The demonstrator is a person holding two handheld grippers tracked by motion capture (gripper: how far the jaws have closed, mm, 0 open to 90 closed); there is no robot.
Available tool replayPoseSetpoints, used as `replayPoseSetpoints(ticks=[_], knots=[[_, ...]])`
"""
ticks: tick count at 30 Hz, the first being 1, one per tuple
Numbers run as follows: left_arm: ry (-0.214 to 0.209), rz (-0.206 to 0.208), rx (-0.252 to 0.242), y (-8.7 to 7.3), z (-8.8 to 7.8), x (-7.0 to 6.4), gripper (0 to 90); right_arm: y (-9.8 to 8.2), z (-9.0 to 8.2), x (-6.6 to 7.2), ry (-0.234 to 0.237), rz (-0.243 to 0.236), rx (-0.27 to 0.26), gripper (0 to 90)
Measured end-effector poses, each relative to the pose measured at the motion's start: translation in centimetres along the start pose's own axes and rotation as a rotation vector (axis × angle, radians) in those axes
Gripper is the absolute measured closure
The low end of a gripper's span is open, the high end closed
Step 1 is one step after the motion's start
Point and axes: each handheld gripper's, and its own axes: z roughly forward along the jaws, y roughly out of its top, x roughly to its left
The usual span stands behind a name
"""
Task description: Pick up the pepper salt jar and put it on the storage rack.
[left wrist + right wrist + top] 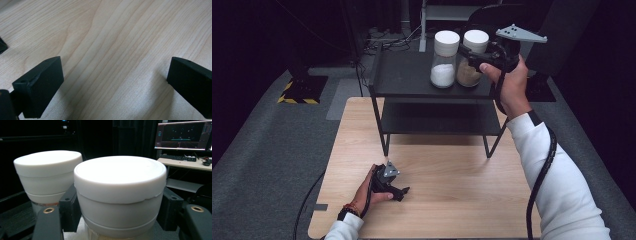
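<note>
- At the left, our left gripper [388, 182] rests low on the pale wooden tabletop [447, 200], well apart from the jars; in the left gripper view its two black jaws stand wide apart with nothing but wood grain between them.
- Further right and farther back stands a black metal two-tier shelf [412, 80] on the table's far half, and both jars sit on its top tier.
- The left of the pair is a clear glass jar with a white lid and white powder inside [444, 59]; it stands upright, just beside its neighbour, and no gripper is on it.
- Next comes the clear glass jar with a white lid and tan powder inside [471, 57], also upright, its long axis vertical.
- Our right gripper [472, 52] comes in level from the right and is clamped on that tan jar's lid [120, 195]; in the right gripper view the pads press the lid on both sides.
- We judge that the coming move turns on this: the jar lies straight ahead of the right gripper, held at its top, so a pull goes sideways against an upright axis, with the white-powder jar close on the far side and easily knocked.
- The right hand [512, 85] is by far the nearer one.
</note>
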Motion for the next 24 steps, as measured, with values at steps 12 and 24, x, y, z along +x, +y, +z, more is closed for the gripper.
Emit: replayPoseSetpoints(ticks=[12, 24], knots=[[-0.001, 0.0, 0.0, 0.0, 0.0, 0.0, 0.7, -0.4, 0.0, -0.3, 0.0, -0.009, 0.001, 29.9], [0.0, 0.0, 0.0, 0.0, 0.0, 0.0, 0.7, -1.0, -2.2, 0.7, -0.019, -0.138, 0.008, 1.2]])
